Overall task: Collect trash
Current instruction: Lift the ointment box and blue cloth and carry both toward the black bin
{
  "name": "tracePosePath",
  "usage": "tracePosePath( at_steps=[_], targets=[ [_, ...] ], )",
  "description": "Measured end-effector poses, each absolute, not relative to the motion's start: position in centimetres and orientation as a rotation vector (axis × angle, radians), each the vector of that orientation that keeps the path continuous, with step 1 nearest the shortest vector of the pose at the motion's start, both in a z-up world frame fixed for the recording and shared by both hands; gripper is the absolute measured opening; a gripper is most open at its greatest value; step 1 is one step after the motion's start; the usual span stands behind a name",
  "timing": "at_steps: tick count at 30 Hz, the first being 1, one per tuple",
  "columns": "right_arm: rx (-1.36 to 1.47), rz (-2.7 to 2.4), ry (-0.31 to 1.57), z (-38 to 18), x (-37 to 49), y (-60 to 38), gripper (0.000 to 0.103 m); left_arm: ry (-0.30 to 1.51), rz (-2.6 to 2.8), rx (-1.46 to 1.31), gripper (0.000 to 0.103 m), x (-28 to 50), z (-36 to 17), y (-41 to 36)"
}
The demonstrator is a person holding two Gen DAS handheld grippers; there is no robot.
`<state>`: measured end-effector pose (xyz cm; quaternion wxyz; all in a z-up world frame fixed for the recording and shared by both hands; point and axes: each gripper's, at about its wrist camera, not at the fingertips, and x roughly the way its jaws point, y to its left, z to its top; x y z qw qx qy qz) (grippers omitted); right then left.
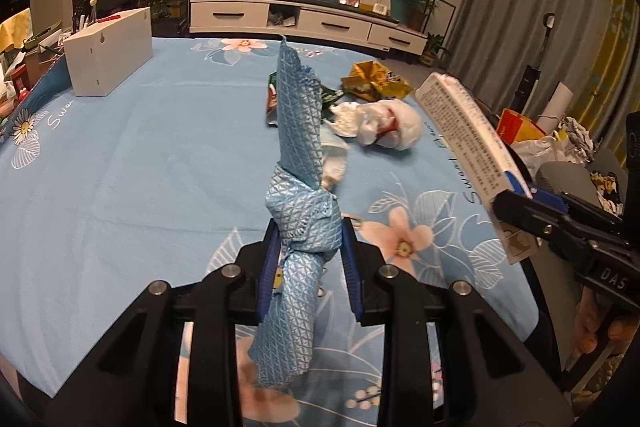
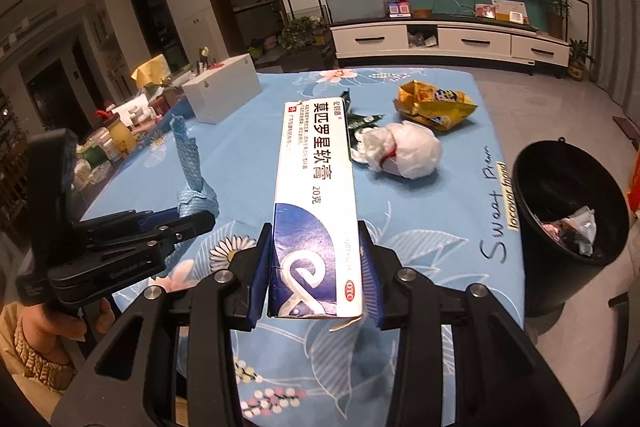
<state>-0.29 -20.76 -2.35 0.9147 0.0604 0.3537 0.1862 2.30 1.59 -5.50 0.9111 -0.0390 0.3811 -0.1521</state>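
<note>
My left gripper [image 1: 308, 231] is shut on a knotted light-blue textured cloth [image 1: 298, 115] that sticks up and forward from its jaws above the table. From the right wrist view, this gripper [image 2: 200, 217] and cloth [image 2: 188, 155] appear at the left. A long white and blue ointment carton [image 2: 316, 167] is clamped at its near end by my right gripper [image 2: 314, 231]. The carton [image 1: 460, 123] also shows at the right of the left wrist view. On the table beyond lie a crumpled white plastic bag [image 2: 400, 147], a yellow snack bag [image 2: 434, 103] and a green wrapper [image 2: 360, 121].
A black trash bin [image 2: 560, 287] holding some rubbish stands off the table's right edge. A white box [image 2: 222, 89] sits at the far left of the blue floral tablecloth [image 1: 140, 167]. Jars and clutter crowd the left side. A person's hand [image 2: 44, 327] holds the left gripper.
</note>
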Motion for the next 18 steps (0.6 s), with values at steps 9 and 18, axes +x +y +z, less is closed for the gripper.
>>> tracePosePath(
  at_steps=[9,18],
  targets=[
    [0.135,0.325,0.715,-2.5,-1.3,-22.3,0.040,0.763,-0.340,-0.069,0.030,1.8,-5.1,0.4],
    [0.159,0.275,0.692,-2.5,-1.7,-24.5,0.040,0.737,-0.370,-0.040,0.030,2.5,-4.5,-1.6]
  ],
)
